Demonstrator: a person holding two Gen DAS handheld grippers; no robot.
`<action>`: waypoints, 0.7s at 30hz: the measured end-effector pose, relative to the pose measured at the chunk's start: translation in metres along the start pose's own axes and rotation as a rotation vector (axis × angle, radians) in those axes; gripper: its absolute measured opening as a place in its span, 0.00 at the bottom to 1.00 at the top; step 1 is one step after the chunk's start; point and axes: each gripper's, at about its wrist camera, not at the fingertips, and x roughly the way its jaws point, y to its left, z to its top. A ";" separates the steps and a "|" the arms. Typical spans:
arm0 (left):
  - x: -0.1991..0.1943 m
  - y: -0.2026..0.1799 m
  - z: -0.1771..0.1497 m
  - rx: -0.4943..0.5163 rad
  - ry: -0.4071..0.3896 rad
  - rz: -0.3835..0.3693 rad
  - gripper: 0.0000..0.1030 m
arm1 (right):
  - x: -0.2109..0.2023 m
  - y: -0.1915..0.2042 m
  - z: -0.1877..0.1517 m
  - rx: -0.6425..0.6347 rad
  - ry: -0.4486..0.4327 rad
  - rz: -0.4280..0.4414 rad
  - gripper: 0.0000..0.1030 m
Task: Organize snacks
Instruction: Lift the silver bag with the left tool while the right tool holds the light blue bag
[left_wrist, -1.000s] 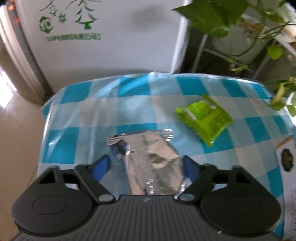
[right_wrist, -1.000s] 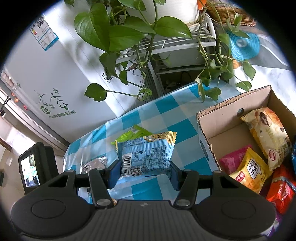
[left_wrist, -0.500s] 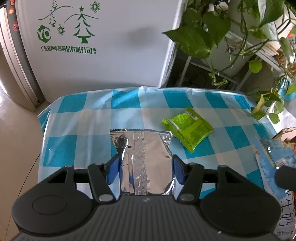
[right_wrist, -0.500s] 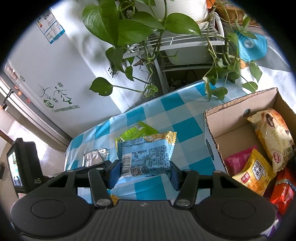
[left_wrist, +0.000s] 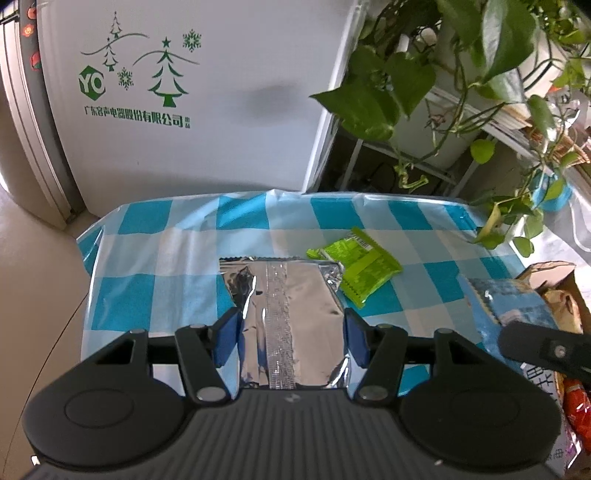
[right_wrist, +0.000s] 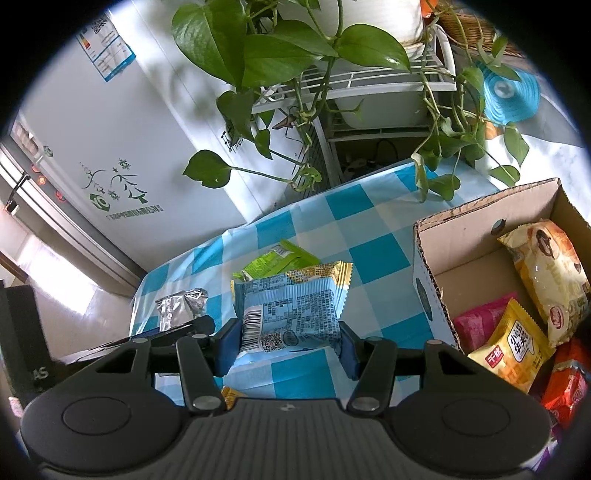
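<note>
My left gripper (left_wrist: 291, 339) is shut on a silver foil snack packet (left_wrist: 284, 310) and holds it above the blue checked tablecloth (left_wrist: 166, 254). A green snack packet (left_wrist: 356, 267) lies on the cloth just beyond it. My right gripper (right_wrist: 290, 341) is shut on a light blue snack packet (right_wrist: 291, 310), held above the cloth to the left of an open cardboard box (right_wrist: 476, 229). The box holds several packets, among them a yellow one (right_wrist: 511, 350). The green packet (right_wrist: 275, 260) and the silver packet (right_wrist: 181, 306) also show in the right wrist view.
A white refrigerator (left_wrist: 207, 92) stands behind the table. A trailing green plant (right_wrist: 291, 48) on a white rack (right_wrist: 373, 81) hangs over the table's far right edge. The floor (left_wrist: 33, 277) lies to the left. The right gripper's finger (left_wrist: 546, 347) shows at the left view's right.
My left gripper closed on the silver packet and lifted it off the cloth. My right gripper, still holding the blue packet, moved a little toward the box.
</note>
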 end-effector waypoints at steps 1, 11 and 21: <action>-0.002 0.000 -0.001 0.001 -0.005 -0.003 0.57 | 0.000 0.000 0.000 -0.001 -0.001 0.000 0.59; -0.024 -0.004 -0.006 0.028 -0.075 -0.008 0.57 | -0.003 -0.001 -0.001 -0.006 -0.007 -0.002 0.59; -0.043 -0.010 -0.028 0.026 -0.105 -0.028 0.57 | -0.007 0.001 -0.002 -0.017 -0.013 0.002 0.59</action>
